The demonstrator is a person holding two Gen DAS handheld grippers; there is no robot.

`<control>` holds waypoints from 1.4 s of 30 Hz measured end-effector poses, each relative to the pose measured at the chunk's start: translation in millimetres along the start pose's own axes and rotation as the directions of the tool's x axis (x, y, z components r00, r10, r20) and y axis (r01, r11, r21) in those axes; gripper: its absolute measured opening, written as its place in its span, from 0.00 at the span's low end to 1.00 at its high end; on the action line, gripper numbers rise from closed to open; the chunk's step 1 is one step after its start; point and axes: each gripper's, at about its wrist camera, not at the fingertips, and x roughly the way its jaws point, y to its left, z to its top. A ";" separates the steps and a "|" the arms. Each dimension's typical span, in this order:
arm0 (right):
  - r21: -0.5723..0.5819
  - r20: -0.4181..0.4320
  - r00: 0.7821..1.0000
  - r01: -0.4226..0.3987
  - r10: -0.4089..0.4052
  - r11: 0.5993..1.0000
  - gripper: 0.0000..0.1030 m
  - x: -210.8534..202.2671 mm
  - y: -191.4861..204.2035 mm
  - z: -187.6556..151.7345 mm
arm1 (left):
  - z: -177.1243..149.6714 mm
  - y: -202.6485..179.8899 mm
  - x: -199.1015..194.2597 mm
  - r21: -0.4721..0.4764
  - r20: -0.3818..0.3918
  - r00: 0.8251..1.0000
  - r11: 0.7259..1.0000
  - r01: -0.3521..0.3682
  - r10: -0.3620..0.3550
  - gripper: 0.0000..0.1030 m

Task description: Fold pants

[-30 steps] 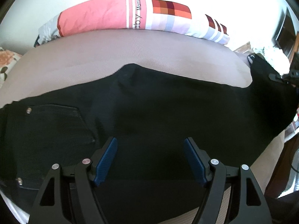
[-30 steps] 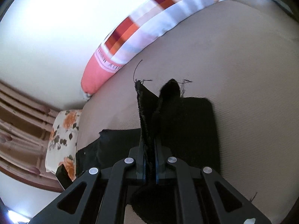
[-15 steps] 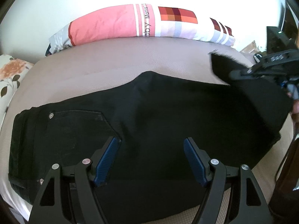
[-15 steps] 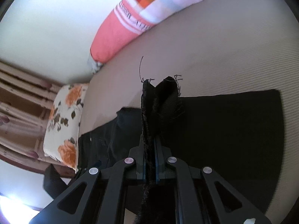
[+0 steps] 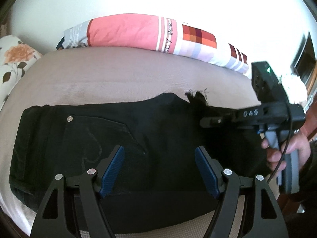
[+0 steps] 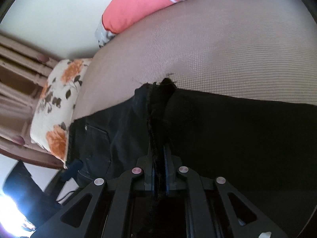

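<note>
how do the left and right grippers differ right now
The left gripper is open, its blue pads wide apart and holding nothing; the right gripper is shut on the frayed hem of the black pants. The left hovers over the seat area, the right carries the hem above the lower layer. Both are black two-finger tools.

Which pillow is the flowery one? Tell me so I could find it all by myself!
Start at the big tan bed where the black pants lie. Follow the pants to their waistband end; the flowery pillow sits just past it, at the bed's edge. It is white with orange roses and dark leaves, unlike the long pink striped pillow by the wall.
</note>
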 end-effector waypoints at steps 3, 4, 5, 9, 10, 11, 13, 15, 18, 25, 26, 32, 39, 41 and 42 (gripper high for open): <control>0.015 -0.024 0.999 -0.032 0.033 0.999 0.19 7.0 1.1 -1.5 | -0.7 4.0 -1.6 -0.016 0.003 1.000 1.000 -0.002 0.002 0.72; 0.024 -0.043 0.997 -0.060 0.061 0.998 0.22 10.3 3.1 -2.9 | -0.8 4.7 -1.6 -0.019 0.002 1.000 1.000 -0.002 0.002 0.72; 0.023 -0.059 0.995 -0.081 0.082 0.996 0.23 12.3 4.6 -5.1 | -1.1 5.6 -1.9 -0.026 0.002 1.000 1.000 0.000 0.000 0.72; 0.001 -0.081 0.989 -0.122 0.122 0.992 0.24 10.0 17.6 -14.4 | -0.7 7.0 -3.8 -0.046 -0.002 1.000 0.999 0.023 -0.023 0.72; -0.010 -0.072 0.989 -0.131 0.130 0.991 0.24 3.6 19.7 -17.1 | -0.4 7.4 -4.0 -0.052 -0.003 0.999 0.998 0.034 -0.035 0.72; -0.015 -0.061 0.990 -0.128 0.127 0.992 0.27 -1.8 20.4 -18.7 | 0.1 8.1 -4.1 -0.062 -0.006 0.999 0.997 0.052 -0.053 0.72; -0.006 -0.018 0.993 -0.118 0.118 0.993 0.34 -18.7 17.1 -22.6 | 1.5 8.2 -1.4 -0.078 -0.020 0.997 0.994 0.075 -0.076 0.72; -0.007 0.024 0.995 -0.097 0.098 0.995 0.39 -34.3 10.3 -26.2 | 3.4 7.4 3.0 -0.092 -0.040 0.993 0.990 0.106 -0.110 0.72; 0.002 0.073 0.996 -0.045 0.045 0.999 0.40 -58.8 -3.9 -36.3 | 5.7 5.3 14.5 -0.125 -0.088 0.980 0.978 0.169 -0.181 0.71; 0.142 0.154 0.988 -0.026 0.004 0.990 0.45 -94.7 -54.7 -65.7 | 8.4 -0.7 51.5 -0.243 -0.236 0.908 0.926 0.289 -0.346 0.53; 0.158 0.163 0.987 -0.028 0.002 0.987 0.45 -96.8 -59.5 -68.7 | 9.0 -0.7 56.3 -0.256 -0.250 0.902 0.923 0.288 -0.351 0.48; 0.247 0.206 0.978 -0.065 0.013 0.967 0.45 -99.7 -81.6 -80.2 | 9.4 4.4 85.8 -0.346 -0.329 0.870 0.904 0.250 -0.367 0.35; 0.260 0.211 0.977 -0.097 0.041 0.961 0.45 -92.6 -88.7 -80.7 | 6.3 3.2 93.2 -0.398 -0.335 0.846 0.876 0.273 -0.416 0.34; 0.262 0.206 0.977 -0.102 0.048 0.960 0.45 -88.8 -88.8 -80.9 | 0.9 4.6 94.5 -0.439 -0.336 0.827 0.852 0.286 -0.451 0.34; 0.264 0.204 0.978 -0.107 0.052 0.959 0.45 -87.9 -89.6 -81.0 | -0.9 4.7 94.7 -0.454 -0.333 0.820 0.842 0.293 -0.465 0.34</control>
